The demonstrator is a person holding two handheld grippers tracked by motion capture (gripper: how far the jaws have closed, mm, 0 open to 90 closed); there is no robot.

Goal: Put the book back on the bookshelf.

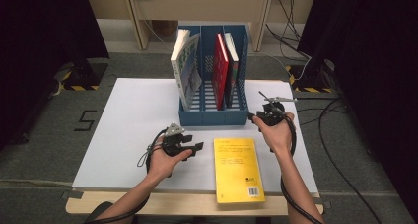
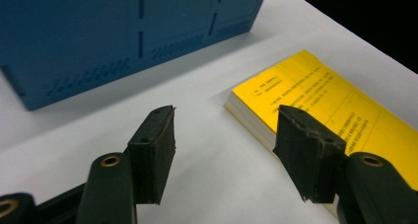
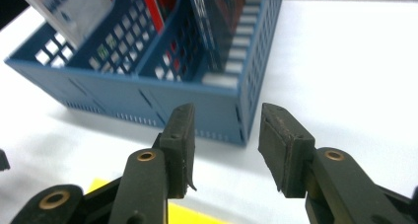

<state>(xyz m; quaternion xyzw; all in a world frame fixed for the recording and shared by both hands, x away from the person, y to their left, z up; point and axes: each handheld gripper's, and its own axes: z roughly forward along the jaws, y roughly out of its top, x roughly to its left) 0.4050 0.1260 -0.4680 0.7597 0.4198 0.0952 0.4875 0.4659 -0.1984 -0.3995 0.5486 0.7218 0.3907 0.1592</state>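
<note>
Yellow book [image 1: 238,169]: flat, near edge of counter [image 1: 128,135]. Left gripper [image 1: 197,147] beside it, fingers wide, empty. Right gripper [image 1: 254,118] near blue rack [image 1: 212,116], fingers wide, empty.

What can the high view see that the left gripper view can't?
The high view alone has the books standing in the blue rack: a white one and a red one, plus both hands. The left gripper view alone gives a close look along its own open jaws, with nothing between them. Both have the blue rack and the yellow book.

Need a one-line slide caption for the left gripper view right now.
Open left gripper approaches the yellow book lying flat on the white table, beside the blue file rack.
</note>
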